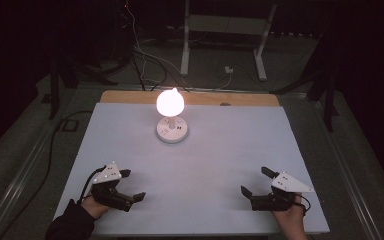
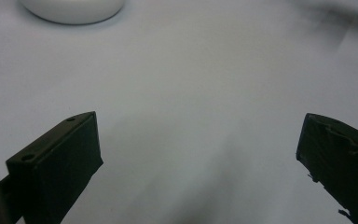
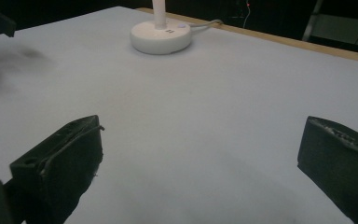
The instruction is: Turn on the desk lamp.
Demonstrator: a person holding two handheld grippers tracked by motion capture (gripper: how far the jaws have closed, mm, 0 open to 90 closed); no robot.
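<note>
A small white lamp glows brightly at the back middle of the white table; its round base rests flat on the surface. My left gripper sits near the front left corner, open, with nothing between its jaws. Near the front right, my right gripper is also open and empty. Both point inward across bare tabletop, well short of the lamp.
A wooden strip runs along the table's far edge, where the lamp's cord leaves. Cables and a white frame stand lie on the dark floor beyond. A black cable runs down the left side.
</note>
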